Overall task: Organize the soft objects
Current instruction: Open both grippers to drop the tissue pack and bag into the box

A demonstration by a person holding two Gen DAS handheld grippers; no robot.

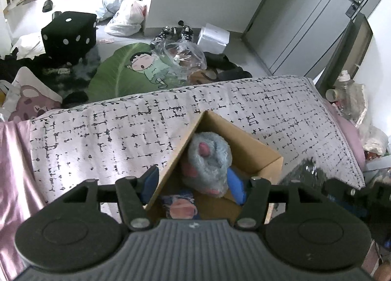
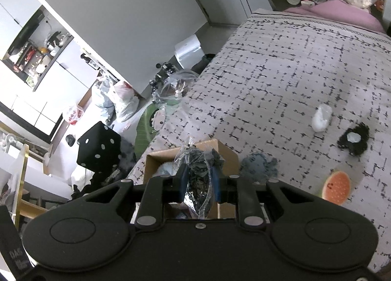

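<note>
A cardboard box (image 1: 254, 149) stands on the patterned bed cover (image 1: 110, 134). A grey plush with pink paws (image 1: 210, 161) lies in the box. My left gripper (image 1: 195, 185) is open, its blue pads astride the box's near left wall, one outside and one inside. My right gripper (image 2: 199, 183) is shut on a dark item in a clear plastic bag (image 2: 199, 173), held just above the box (image 2: 227, 156). On the cover to the right lie a grey-blue plush (image 2: 259, 164), a watermelon-slice plush (image 2: 336, 188), a black fuzzy item (image 2: 354, 140) and a white item (image 2: 321, 118).
The bed edge drops to a cluttered floor with a black dice cushion (image 1: 69, 34), a green leaf-shaped cushion (image 1: 127, 70), plastic bags (image 1: 127, 15) and shoes (image 1: 176, 32). A nightstand with bottles (image 1: 347, 92) stands at the bed's right end. A grey door (image 1: 317, 12) is behind.
</note>
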